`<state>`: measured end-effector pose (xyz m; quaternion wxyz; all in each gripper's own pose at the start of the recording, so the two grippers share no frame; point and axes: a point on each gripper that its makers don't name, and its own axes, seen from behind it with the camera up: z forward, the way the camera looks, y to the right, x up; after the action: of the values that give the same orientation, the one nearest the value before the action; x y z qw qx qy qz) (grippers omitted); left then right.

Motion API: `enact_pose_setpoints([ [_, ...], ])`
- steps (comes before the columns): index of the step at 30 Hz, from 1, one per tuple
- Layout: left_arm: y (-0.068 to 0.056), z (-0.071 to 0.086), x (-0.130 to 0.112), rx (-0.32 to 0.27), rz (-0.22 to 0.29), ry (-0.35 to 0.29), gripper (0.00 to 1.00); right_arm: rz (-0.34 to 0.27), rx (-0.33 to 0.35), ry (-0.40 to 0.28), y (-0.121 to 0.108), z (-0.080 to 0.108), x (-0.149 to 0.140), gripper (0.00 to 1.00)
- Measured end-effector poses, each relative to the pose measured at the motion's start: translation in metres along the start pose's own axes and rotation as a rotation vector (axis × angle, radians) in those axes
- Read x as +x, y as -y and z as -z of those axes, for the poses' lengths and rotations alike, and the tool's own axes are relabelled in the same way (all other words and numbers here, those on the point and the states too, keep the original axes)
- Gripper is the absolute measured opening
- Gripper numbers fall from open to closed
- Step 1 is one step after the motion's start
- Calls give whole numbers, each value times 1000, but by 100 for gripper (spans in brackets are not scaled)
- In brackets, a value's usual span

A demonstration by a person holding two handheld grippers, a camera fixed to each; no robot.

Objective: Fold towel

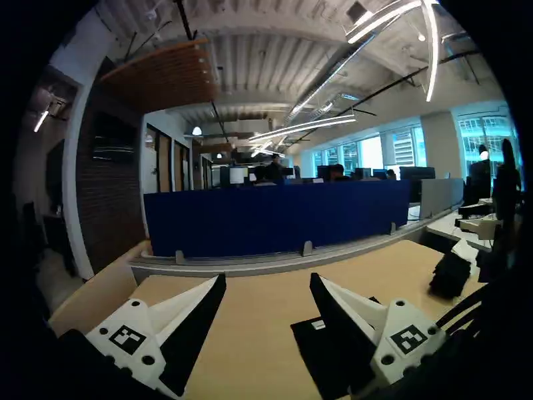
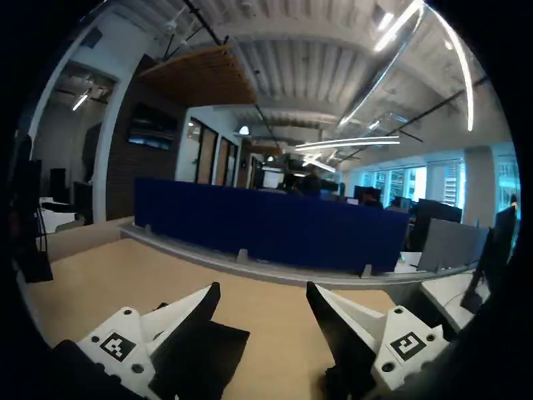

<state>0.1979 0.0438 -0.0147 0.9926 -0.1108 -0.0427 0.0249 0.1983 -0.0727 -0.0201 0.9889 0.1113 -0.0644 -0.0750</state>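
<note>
A black towel [image 1: 318, 341] lies flat on the light wooden table [image 1: 260, 333]; in the left gripper view one corner of it pokes out beneath the right finger. The left gripper [image 1: 266, 279] hovers over the table, open, with nothing between its fingers. In the right gripper view the black towel [image 2: 216, 348] lies low on the left, partly under the left finger, and a dark patch shows beneath the right finger. My right gripper [image 2: 262, 287] is open as well, holding nothing, above the table [image 2: 280, 333].
A blue partition [image 1: 273, 217] runs along the table's far edge [image 2: 266, 227]. A small black object [image 1: 450, 273] sits on the table at the right. A monitor [image 2: 490, 267] stands at the right, dark equipment [image 2: 26, 233] at the left.
</note>
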Motion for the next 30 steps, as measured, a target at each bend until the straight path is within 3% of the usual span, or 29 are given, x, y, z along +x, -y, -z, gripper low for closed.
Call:
enact_pose_setpoints([
  [7,-37,0,-6,-160,-45,71,93,67,187,130,35,7,-17,100],
  [12,-60,3,-11,-259,-60,114,94,89,283,200,51,14,-28,100],
  [18,-71,1,-23,-293,-80,152,94,99,307,246,59,14,-41,100],
  [30,-84,-1,-74,-333,-100,255,94,88,325,354,59,17,-94,100],
])
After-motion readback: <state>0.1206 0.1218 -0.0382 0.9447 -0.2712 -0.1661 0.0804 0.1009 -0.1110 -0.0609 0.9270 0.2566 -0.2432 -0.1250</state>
